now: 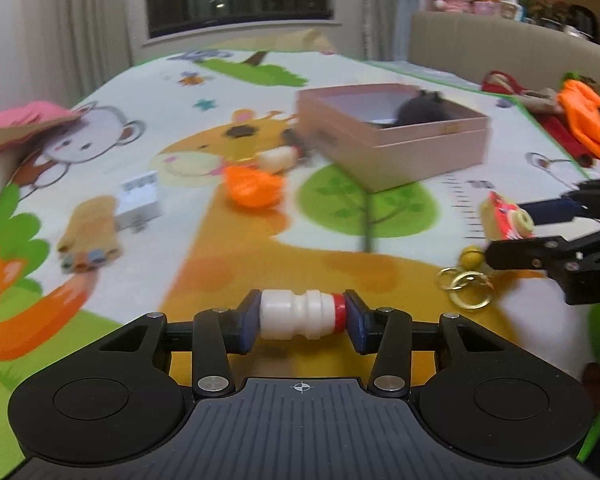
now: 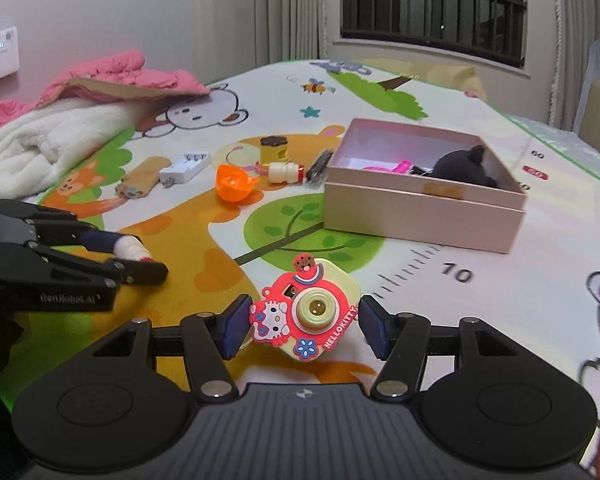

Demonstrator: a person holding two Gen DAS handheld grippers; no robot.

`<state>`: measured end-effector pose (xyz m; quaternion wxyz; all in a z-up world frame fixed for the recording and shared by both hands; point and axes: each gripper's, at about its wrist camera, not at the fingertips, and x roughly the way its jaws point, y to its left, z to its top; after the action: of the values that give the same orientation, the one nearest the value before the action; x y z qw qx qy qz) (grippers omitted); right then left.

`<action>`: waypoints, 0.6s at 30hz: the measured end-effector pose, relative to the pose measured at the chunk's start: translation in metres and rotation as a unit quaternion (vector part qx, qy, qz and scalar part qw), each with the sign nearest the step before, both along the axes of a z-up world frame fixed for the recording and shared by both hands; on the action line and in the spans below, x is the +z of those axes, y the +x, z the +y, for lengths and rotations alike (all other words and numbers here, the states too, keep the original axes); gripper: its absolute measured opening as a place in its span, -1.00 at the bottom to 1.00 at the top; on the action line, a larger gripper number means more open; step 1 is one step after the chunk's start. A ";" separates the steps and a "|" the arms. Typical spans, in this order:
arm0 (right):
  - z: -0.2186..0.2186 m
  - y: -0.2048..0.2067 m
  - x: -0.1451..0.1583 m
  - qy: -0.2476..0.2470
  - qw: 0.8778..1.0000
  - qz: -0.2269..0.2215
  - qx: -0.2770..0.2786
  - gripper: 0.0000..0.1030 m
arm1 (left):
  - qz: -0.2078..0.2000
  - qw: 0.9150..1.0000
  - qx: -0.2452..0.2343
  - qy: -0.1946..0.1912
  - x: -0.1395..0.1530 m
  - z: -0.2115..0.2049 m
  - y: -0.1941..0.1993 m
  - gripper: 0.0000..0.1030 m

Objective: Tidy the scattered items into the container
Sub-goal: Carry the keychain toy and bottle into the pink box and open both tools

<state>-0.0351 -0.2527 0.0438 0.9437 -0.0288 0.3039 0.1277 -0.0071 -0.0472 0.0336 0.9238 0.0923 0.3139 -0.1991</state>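
My left gripper (image 1: 302,318) is shut on a small white bottle with a red cap (image 1: 296,315), held sideways above the mat; it also shows in the right wrist view (image 2: 130,249). My right gripper (image 2: 304,322) sits around a Hello Kitty toy camera (image 2: 306,312); the left pad touches it, the right pad stands slightly off. The camera also shows in the left wrist view (image 1: 506,216), with a keyring (image 1: 466,284) below. The pink box (image 2: 420,208) holds a black plush (image 2: 466,166) and a pink item (image 2: 396,168).
On the play mat lie an orange cup (image 2: 234,182), another white bottle (image 2: 286,172), a white charger (image 2: 186,168), a tan pencil pouch (image 2: 138,180), a yellow jar (image 2: 274,148) and a black clip (image 2: 320,166). Pink and white bedding (image 2: 60,132) is piled at the left.
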 end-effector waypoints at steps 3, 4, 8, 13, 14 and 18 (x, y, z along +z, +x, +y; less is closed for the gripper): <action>-0.012 -0.012 0.006 0.000 1.000 -0.009 -0.005 0.13 | -0.006 1.000 -0.028 -0.002 0.008 -0.021 -0.012 -0.07; -0.016 -0.015 0.008 0.000 1.000 -0.011 -0.007 0.13 | -0.008 0.999 -0.036 -0.004 0.011 -0.028 -0.014 -0.07; -0.034 -0.026 0.013 -0.001 1.000 -0.018 -0.014 0.13 | -0.020 0.998 -0.061 -0.007 0.023 -0.052 -0.019 -0.07; -0.056 -0.028 0.018 -0.004 0.999 -0.026 -0.027 0.13 | -0.032 0.996 -0.085 -0.003 0.034 -0.075 -0.011 -0.07; -0.061 -0.027 0.021 -0.003 0.999 -0.029 -0.030 0.13 | -0.038 0.995 -0.088 -0.001 0.037 -0.079 -0.008 -0.07; -0.078 -0.011 0.038 0.007 0.998 -0.048 -0.041 0.13 | -0.054 0.994 -0.095 -0.006 0.050 -0.093 0.014 -0.07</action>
<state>-0.0464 -0.3308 0.0819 0.9619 -0.0162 0.2580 0.0893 0.0064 -0.1398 0.0832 0.9169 0.1270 0.2523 -0.2820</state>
